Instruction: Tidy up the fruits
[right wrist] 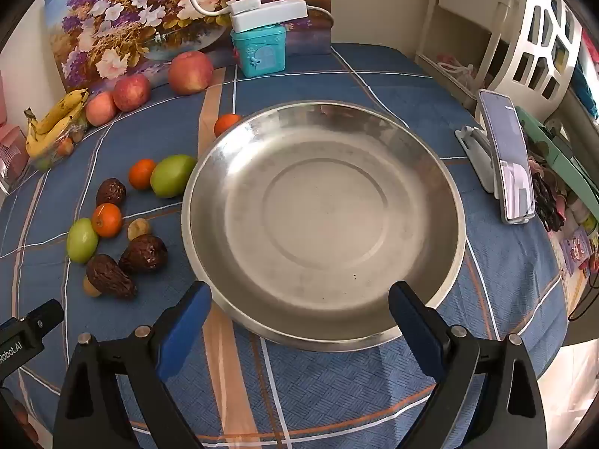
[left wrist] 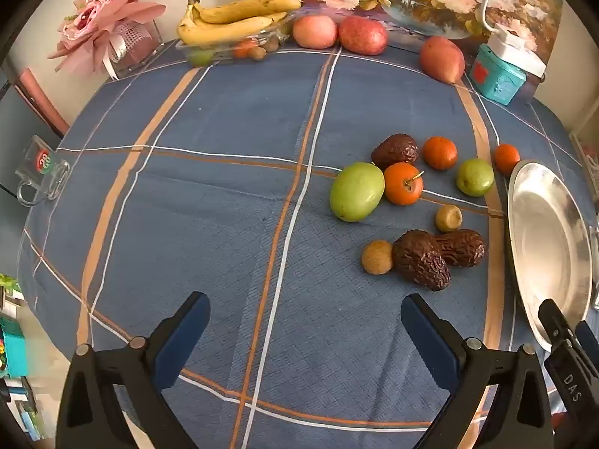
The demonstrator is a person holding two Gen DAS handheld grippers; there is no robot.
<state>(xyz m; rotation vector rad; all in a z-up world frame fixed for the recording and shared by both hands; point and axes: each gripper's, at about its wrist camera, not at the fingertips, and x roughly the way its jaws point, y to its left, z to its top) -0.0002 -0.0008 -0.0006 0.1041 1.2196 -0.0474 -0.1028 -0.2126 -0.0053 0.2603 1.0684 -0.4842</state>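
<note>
Both the left hand-held gripper (left wrist: 305, 312) and right hand-held gripper (right wrist: 299, 301) are held released, empty; small fruits (right wrist: 108, 220) are scattered left of a steel plate (right wrist: 209, 172).

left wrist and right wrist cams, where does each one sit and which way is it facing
Left wrist: sits on the left gripper, looks forward over the blue checked tablecloth at the loose fruit, bananas at the far edge; its own open fingers show, plus the right gripper at lower right.
Right wrist: sits on the right gripper, looks down onto the steel plate; its open fingers show, the left gripper at lower left.
Shared: plate, loose fruit, apples, bananas, teal box, flower painting.
</note>
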